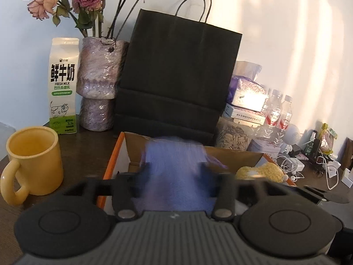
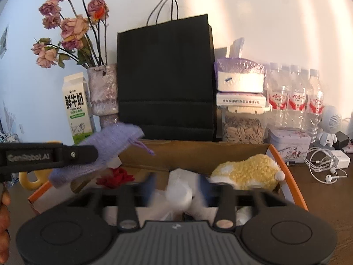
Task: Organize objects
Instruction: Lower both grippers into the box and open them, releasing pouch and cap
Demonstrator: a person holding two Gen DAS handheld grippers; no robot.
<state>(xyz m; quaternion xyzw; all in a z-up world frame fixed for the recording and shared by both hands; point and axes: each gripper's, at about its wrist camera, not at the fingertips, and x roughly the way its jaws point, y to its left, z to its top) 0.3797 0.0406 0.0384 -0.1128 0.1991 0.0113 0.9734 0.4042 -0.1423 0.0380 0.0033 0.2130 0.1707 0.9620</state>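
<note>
Two cameras face one cluttered dark table. "FRESH MILK" is printed under large Chinese characters on the milk carton, and the right wrist view reads "GenRobot.AI" on the left gripper's side. That gripper's jaws stand apart, with a purple knitted piece blurred between them over the left end of the orange-edged cardboard box; whether the pads touch it I cannot tell. The right gripper is likewise spread, around a white soft bundle lying in the box beside a yellow plush toy. Only the right view shows a red fabric flower in the box; only the left shows the whole yellow mug.
</note>
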